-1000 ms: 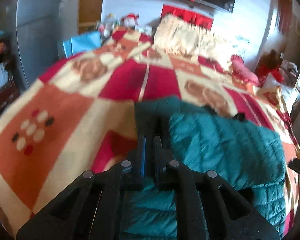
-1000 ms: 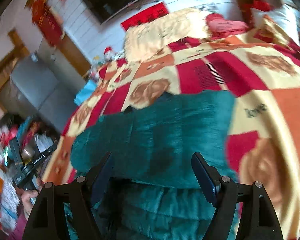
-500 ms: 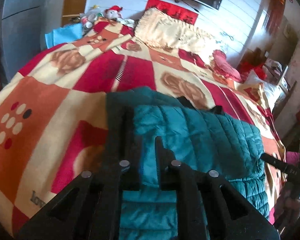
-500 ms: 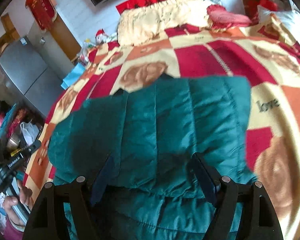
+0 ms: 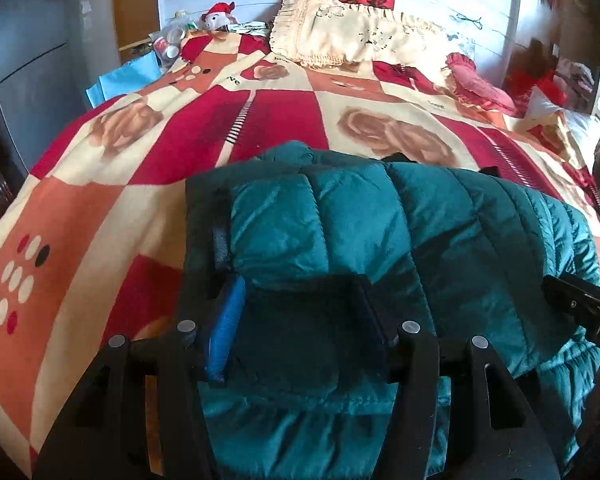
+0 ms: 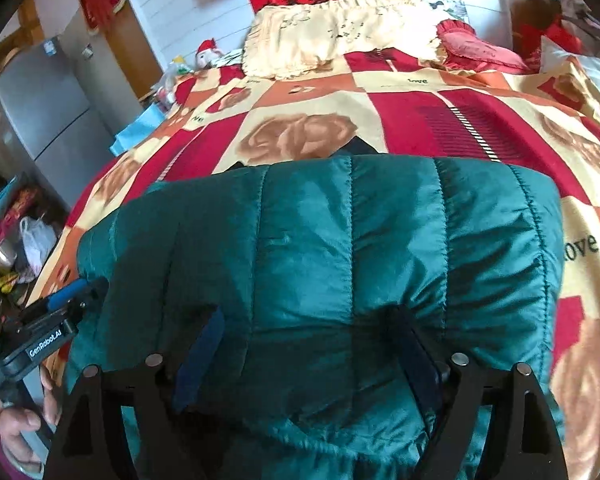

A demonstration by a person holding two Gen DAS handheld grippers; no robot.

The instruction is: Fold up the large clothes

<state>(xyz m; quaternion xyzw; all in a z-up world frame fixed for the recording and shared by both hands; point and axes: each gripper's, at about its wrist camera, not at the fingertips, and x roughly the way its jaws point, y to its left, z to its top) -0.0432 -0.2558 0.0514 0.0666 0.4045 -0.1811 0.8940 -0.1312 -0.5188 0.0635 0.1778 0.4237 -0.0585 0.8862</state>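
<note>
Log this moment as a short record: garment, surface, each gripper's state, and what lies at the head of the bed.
garment: teal puffer jacket, folded over on itself, lying on the bed
surface: red, orange and cream patterned blanket
left gripper: open, fingers spread over the jacket's near edge, nothing clamped
right gripper: open, fingers spread over the jacket's near edge
head of bed: cream frilled pillow, red cushion to its right
beside bed: grey fridge
</note>
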